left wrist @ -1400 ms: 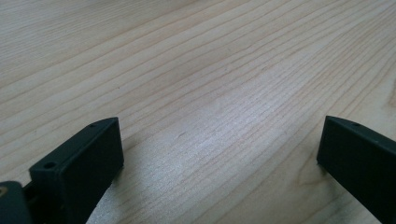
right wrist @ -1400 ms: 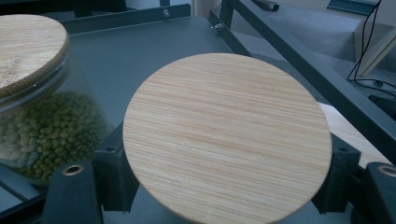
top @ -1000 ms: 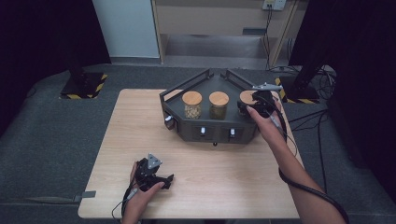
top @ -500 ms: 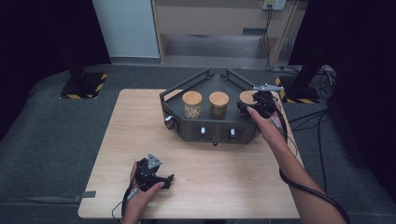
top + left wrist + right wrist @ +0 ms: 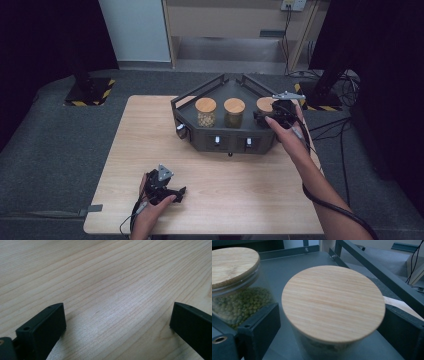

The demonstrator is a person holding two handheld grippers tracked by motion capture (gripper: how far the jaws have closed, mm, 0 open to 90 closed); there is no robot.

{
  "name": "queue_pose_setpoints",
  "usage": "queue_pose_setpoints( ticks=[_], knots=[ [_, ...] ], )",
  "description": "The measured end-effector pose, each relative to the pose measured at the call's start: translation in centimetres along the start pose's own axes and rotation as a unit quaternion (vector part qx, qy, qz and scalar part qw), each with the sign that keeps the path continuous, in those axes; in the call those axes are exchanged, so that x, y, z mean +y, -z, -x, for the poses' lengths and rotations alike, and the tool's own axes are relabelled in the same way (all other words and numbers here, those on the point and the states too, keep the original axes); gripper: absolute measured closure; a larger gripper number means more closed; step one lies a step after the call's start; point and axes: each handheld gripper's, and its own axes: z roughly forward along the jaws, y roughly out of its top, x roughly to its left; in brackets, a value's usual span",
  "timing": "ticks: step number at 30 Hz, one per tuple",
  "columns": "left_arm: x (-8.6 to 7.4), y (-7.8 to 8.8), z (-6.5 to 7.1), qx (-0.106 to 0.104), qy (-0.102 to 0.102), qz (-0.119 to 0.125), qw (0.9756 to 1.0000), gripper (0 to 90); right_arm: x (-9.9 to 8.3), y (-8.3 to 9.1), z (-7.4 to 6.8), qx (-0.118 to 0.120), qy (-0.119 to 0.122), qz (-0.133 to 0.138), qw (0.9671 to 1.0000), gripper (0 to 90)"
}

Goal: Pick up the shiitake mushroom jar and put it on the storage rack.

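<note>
Right gripper (image 5: 332,322) jaws just opened wide, straddling rightmost bamboo-lidded jar (image 5: 333,303) in dark rack (image 5: 200,137), pads clear. Left gripper (image 5: 161,187) wide, empty, parked on bench (image 5: 135,130) at 7 o'clock.

Jaws just opened, straddling a wooden-lidded jar (image 5: 333,303).

— What's that right jar lid (image 5: 333,302) made of?
— Pale bamboo-like wood, matt, fine-grained, over clear glass.
— And the rack (image 5: 227,142)?
— Dark matt metal, on a smooth light wooden table (image 5: 240,190).
</note>
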Motion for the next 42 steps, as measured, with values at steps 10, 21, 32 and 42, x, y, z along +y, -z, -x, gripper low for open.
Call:
queue_pose_setpoints(
  ticks=[10,21,32,42],
  knots=[
    [0.0,0.0,0.0,0.0,0.0,0.0,1.0,0.0,-1.4,1.5,0.4,0.001,0.004,0.012,0.9999,4.2],
    [0.0,0.0,0.0,0.0,0.0,0.0,1.0,0.0,-2.6,3.0,0.6,0.007,-0.002,0.02,0.9998,3.4],
    [0.0,0.0,0.0,0.0,0.0,0.0,1.0,0.0,-4.4,4.8,0.7,0.012,-0.006,0.029,0.9995,3.2],
    [0.0,0.0,0.0,0.0,0.0,0.0,1.0,0.0,-6.2,5.9,0.7,0.012,-0.006,0.026,0.9996,3.2]
  ],
)
